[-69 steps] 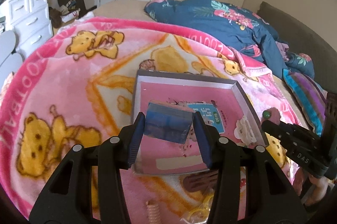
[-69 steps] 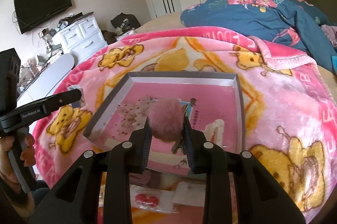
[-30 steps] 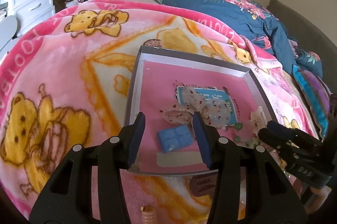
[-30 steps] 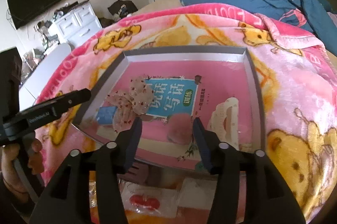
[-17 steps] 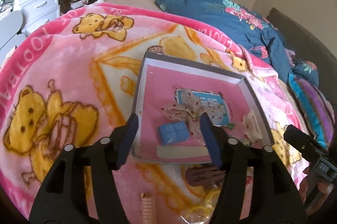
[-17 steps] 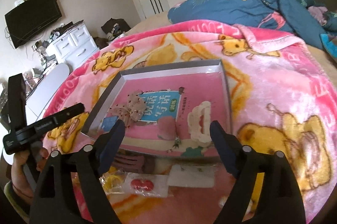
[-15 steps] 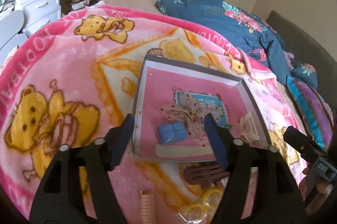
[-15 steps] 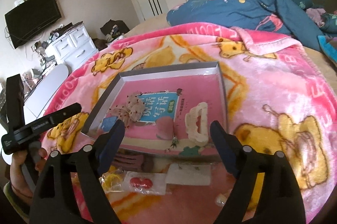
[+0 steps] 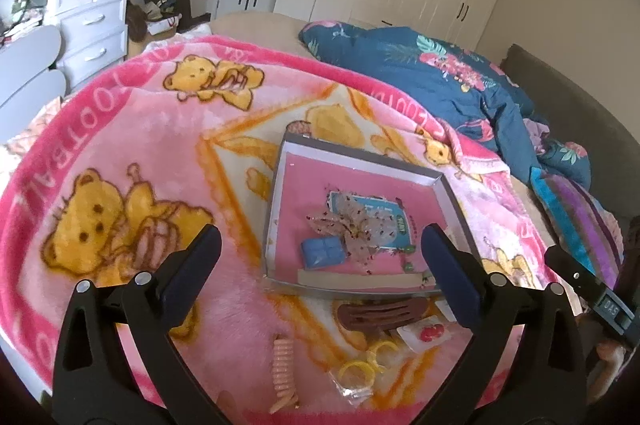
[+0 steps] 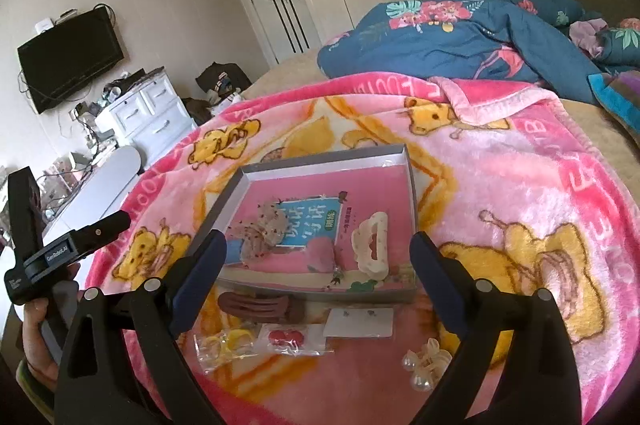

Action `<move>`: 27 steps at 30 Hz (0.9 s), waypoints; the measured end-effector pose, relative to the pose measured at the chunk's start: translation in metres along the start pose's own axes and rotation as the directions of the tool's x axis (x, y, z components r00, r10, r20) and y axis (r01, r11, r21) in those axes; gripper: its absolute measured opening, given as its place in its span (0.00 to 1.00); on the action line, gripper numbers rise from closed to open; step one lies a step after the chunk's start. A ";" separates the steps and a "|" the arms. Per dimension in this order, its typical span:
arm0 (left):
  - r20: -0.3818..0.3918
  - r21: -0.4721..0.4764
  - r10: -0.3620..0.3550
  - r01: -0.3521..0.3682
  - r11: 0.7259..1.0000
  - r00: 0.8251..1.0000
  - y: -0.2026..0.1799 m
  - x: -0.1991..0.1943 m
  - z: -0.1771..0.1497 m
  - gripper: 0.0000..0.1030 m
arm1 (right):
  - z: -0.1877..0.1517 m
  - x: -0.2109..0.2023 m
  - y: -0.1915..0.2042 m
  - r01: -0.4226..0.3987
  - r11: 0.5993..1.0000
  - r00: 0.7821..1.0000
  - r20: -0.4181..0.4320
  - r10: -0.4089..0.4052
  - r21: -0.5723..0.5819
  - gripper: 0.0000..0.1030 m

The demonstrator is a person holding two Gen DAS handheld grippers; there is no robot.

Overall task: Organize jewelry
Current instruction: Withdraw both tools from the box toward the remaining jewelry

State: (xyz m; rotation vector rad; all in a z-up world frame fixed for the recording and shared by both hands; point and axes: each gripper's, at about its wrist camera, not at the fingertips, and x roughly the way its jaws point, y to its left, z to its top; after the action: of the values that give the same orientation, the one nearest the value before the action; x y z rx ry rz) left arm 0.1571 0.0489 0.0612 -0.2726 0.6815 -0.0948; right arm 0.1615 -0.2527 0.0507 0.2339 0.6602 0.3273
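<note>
A grey-rimmed box with a pink floor lies on the blanket. In it are a blue block, a sparkly bow, a pink pompom and a cream claw clip. In front of the box lie a brown hair clip, yellow rings in a bag, a red charm in a bag, an earring card, a pearl clip and a coiled hair tie. My left gripper and right gripper are open, empty, pulled back above these.
A pink bear-print blanket covers the bed. A blue floral duvet is heaped at the back right, with a striped pillow beside it. A white dresser stands left of the bed.
Both grippers let go of the blue block and the pink pompom in the box, opened wide and drew back and up from it.
</note>
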 end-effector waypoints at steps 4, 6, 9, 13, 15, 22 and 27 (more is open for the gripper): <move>0.013 0.002 -0.009 0.009 1.000 1.000 -0.001 -0.013 0.001 0.91 | -0.001 -0.013 0.005 -0.008 1.000 1.000 0.014 0.009 -0.007 0.90; 0.021 0.007 -0.005 0.005 1.000 1.000 -0.002 -0.021 0.001 0.91 | 0.000 -0.019 0.007 -0.012 1.000 1.000 0.020 0.013 -0.009 0.90; 0.027 0.016 -0.005 0.005 1.000 1.000 -0.005 -0.029 0.001 0.91 | 0.000 -0.026 0.009 -0.017 1.000 0.999 0.030 0.018 -0.012 0.90; 0.038 0.032 -0.007 0.005 0.999 0.999 -0.009 -0.039 -0.002 0.91 | -0.001 -0.038 0.012 -0.018 1.000 0.999 0.042 0.019 -0.018 0.90; 0.040 0.037 -0.007 0.005 0.999 0.999 -0.010 -0.044 -0.003 0.91 | -0.002 -0.045 0.013 -0.017 1.000 0.999 0.048 0.018 -0.022 0.90; 0.039 0.052 0.000 -0.002 0.999 0.999 -0.011 -0.054 -0.010 0.91 | -0.009 -0.058 0.014 -0.021 0.999 0.998 0.050 0.022 -0.030 0.91; 0.027 0.064 0.016 -0.018 0.998 0.999 -0.010 -0.057 -0.018 0.91 | -0.016 -0.062 0.013 -0.025 0.999 0.999 0.040 0.026 -0.028 0.91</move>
State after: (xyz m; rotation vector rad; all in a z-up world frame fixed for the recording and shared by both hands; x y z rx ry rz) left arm 0.1015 0.0458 0.0851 -0.2057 0.6527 -0.0963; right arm 0.1020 -0.2618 0.0771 0.2216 0.6131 0.3550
